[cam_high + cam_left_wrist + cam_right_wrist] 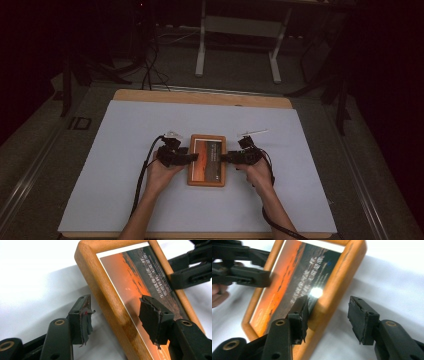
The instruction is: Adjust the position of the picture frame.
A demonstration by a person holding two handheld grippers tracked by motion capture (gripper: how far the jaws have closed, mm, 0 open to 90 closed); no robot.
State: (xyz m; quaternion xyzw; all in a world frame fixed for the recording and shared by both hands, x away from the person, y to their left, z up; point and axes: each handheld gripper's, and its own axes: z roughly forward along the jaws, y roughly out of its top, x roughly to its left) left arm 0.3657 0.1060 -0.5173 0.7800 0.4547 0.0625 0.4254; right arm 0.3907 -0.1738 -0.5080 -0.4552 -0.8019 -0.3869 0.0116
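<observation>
A wooden picture frame (206, 160) holding an orange sunset print with pale text lies flat in the middle of the white sheet. My left gripper (192, 157) is open at its left side. In the left gripper view the frame's wooden edge (110, 302) runs between the two pads of the left gripper (117, 313), with one pad over the print. My right gripper (224, 158) is open at the frame's right side. In the right gripper view the right gripper (329, 315) straddles the frame's edge (334, 290), one pad over the glass and the other out over the sheet.
The white sheet (125, 150) covers a wooden table (200, 96) with wide free room on all sides of the frame. Behind the table stand the white legs of a desk (201, 45) and cables (147, 65) on a dark floor.
</observation>
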